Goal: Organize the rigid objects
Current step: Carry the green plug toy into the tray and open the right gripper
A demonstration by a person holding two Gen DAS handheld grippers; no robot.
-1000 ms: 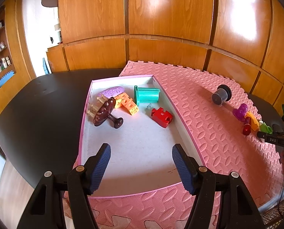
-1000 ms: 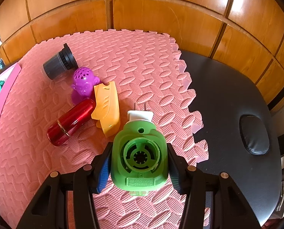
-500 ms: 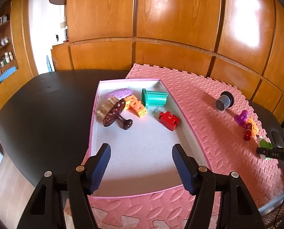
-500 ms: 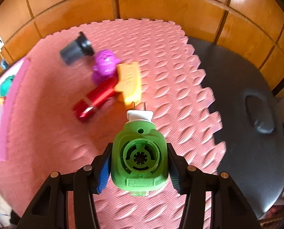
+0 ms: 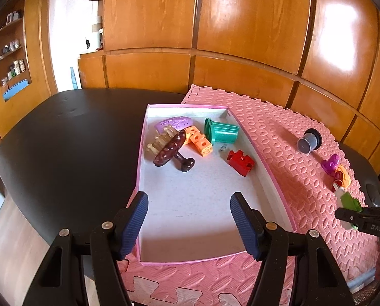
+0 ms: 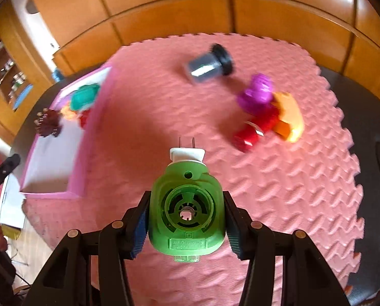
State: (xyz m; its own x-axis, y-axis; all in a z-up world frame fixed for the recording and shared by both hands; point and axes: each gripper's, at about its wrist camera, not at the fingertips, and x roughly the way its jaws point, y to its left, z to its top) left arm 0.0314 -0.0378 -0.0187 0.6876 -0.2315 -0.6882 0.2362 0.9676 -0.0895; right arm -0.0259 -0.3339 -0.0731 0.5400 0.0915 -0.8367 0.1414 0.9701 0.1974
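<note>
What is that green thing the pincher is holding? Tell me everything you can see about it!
The green plastic plug-in device is a rounded, glossy body with a ring-shaped socket in its face and a small hole above that. A white cap with two thin metal prongs sticks out of its far end, pointing away from the camera. The right gripper squeezes it from both sides between blue ridged pads, holding it in the air above the pink foam mat. Nothing else touches it.

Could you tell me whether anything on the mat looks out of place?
Four items lie loose on the mat outside the box: a grey cup tipped over, and purple toy, red tube, orange piece heaped together.
</note>
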